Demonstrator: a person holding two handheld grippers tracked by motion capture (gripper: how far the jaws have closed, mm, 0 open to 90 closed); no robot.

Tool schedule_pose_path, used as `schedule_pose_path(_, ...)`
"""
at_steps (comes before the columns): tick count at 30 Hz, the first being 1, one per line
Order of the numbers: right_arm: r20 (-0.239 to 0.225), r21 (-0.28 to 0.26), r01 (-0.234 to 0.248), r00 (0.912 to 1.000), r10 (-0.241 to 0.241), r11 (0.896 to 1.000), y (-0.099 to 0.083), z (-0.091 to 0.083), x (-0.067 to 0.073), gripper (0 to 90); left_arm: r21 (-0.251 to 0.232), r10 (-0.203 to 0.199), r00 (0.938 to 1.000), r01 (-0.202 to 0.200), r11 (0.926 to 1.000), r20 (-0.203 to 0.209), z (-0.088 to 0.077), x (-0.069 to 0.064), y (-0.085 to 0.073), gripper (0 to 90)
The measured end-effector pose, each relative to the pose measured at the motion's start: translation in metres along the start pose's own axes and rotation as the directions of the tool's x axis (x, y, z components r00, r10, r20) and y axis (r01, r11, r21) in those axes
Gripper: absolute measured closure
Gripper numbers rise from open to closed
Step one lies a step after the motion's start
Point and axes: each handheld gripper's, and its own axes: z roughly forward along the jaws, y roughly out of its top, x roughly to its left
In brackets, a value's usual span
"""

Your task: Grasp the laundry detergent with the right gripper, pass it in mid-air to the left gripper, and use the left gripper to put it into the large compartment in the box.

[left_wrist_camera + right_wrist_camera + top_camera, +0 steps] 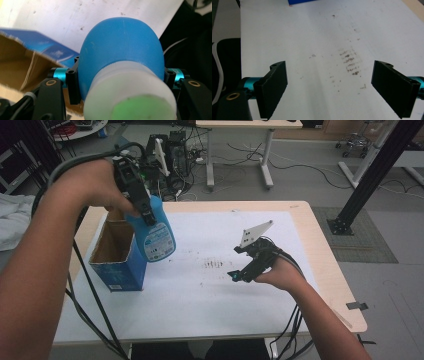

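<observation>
A blue bottle [155, 236] with a white cap hangs in the air above the table's left side, with my left gripper [142, 205] shut on its neck. In the left gripper view the bottle [120, 50] sits between the jaws, its white cap [130, 95] toward the camera. Just left of and below the bottle stands an open blue cardboard box [117, 255], also seen as the box [25, 57]. My right gripper [239, 274] rests low over the white sheet [215, 290] at centre right, open. Nothing lies between its jaws, and the right gripper [329, 85] faces dark smudges [349, 62].
A dark smudge patch [214, 264] marks the white sheet near its middle. Black cables [95, 305] trail off the table's left front. Past the far edge stand a desk [240, 150] and tangled equipment [170, 155]. A black frame post [370, 175] rises at right.
</observation>
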Motion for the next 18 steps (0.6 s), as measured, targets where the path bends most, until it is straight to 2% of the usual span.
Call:
schedule_pose_path(1,0.000,0.009,0.003,1.0000,-0.003,1.000,0.000,-0.001,0.000,12.7,-0.003,-0.018,0.9998,0.018,0.9998,-0.001,-0.002,0.004,-0.003,38.2)
schedule_pose_path(2,0.000,0.009,0.003,1.0000,-0.003,1.000,0.000,-0.001,0.000,12.7,-0.003,-0.018,0.9998,0.018,0.9998,-0.001,-0.002,0.004,-0.003,38.2)
schedule_pose_path(3,0.002,0.021,0.005,1.0000,-0.005,1.000,0.001,-0.002,-0.001,12.7,-0.008,-0.065,0.9978,0.065,0.9978,-0.007,-0.007,0.010,-0.009,38.2)
schedule_pose_path(4,-0.003,0.043,0.007,1.0000,-0.007,0.999,0.002,-0.004,-0.002,12.7,-0.009,-0.089,0.9960,0.089,0.9960,-0.007,-0.009,0.014,-0.012,38.1)
schedule_pose_path(8,-0.004,0.091,0.010,0.9999,-0.010,0.996,0.005,-0.008,-0.005,12.7,-0.030,-0.196,0.9806,0.196,0.9802,-0.007,-0.016,0.028,-0.027,38.1)
schedule_pose_path(12,-0.005,0.138,0.022,0.9998,-0.021,0.990,0.011,-0.011,-0.005,12.7,-0.029,-0.250,0.9681,0.250,0.9679,-0.015,-0.019,0.039,-0.042,38.1)
schedule_pose_path(18,-0.022,0.197,0.048,0.9988,-0.044,0.979,0.019,-0.010,-0.005,12.7,-0.026,-0.326,0.9449,0.325,0.9452,-0.029,-0.022,0.053,-0.058,38.1)
